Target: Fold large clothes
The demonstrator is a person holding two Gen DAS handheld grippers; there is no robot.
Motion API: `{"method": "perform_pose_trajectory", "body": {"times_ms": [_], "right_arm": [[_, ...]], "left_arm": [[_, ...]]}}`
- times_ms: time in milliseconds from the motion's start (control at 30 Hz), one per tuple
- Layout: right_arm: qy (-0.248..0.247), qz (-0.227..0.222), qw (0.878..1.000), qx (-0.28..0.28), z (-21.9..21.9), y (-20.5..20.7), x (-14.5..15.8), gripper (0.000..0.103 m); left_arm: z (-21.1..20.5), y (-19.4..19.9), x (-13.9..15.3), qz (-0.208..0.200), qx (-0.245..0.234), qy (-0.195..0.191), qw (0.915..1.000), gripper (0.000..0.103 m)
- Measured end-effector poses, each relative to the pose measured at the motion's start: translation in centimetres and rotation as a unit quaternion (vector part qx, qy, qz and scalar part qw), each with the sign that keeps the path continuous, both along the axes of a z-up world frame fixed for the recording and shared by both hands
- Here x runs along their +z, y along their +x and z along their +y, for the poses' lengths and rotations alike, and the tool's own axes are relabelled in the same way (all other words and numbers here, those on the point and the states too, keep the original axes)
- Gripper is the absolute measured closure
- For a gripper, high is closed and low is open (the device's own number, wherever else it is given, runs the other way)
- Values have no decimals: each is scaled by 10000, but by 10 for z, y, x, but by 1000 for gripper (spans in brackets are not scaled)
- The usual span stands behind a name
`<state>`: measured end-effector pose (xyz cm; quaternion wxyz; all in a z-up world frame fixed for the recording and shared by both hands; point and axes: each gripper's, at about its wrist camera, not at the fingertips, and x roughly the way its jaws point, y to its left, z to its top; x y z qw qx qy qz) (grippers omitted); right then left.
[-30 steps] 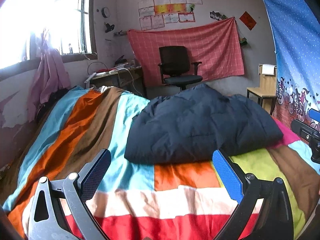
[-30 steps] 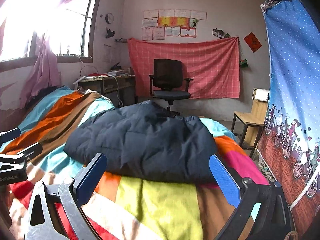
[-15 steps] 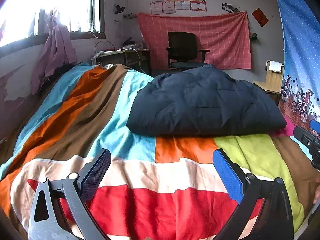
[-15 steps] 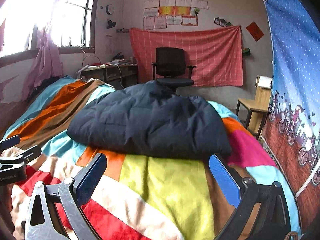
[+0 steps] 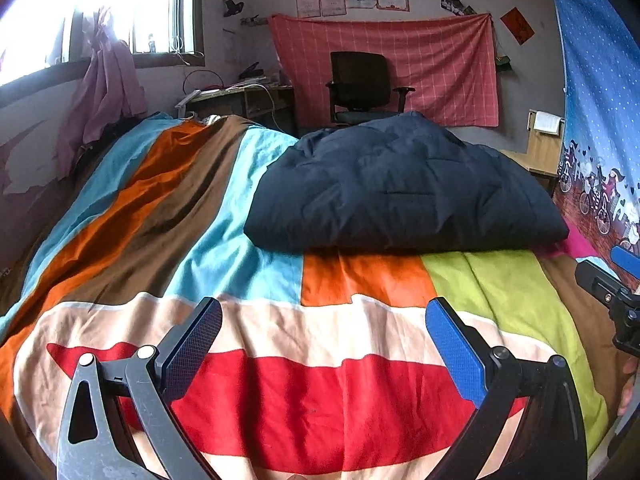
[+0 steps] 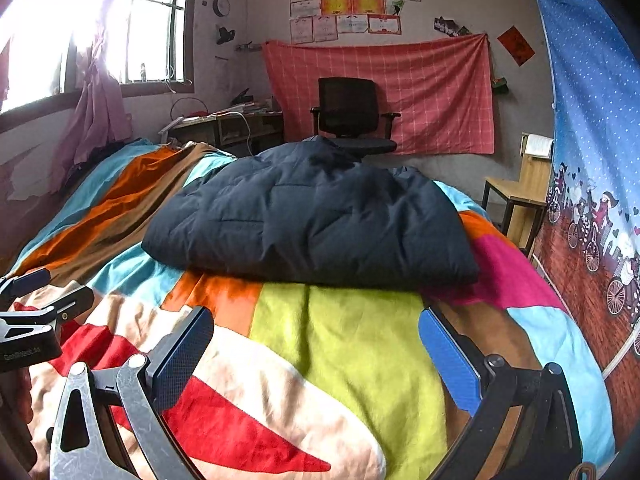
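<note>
The dark padded jacket [image 5: 404,188] lay folded into a compact bundle on the striped bed [image 5: 160,216] — apparently finished; left tool [image 5: 324,344] and right tool [image 6: 316,344] hovered wide open, empty.

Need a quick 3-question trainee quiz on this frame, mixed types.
1. True or false: the left tool grips the navy quilted jacket.
2. Multiple choice: the jacket lies on A) the office chair, B) the striped bedspread, C) the wooden chair.
3. Fill in: the right tool is ____ (open/shut).

Key: 1 false; 2 B; 3 open.
</note>
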<state>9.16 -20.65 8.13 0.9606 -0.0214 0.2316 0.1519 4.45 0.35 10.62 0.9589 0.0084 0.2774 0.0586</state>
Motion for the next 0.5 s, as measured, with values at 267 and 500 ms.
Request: {"method": "perform_pose_trajectory", "body": {"times_ms": [267, 500], "right_arm": [[-2, 20, 10000, 0, 1, 0, -1, 0], [8, 36, 10000, -18, 1, -1, -1, 0]], "left_arm": [[-2, -1, -2, -14, -30, 26, 10000, 3], [-1, -1, -2, -27, -28, 16, 10000, 3]]}}
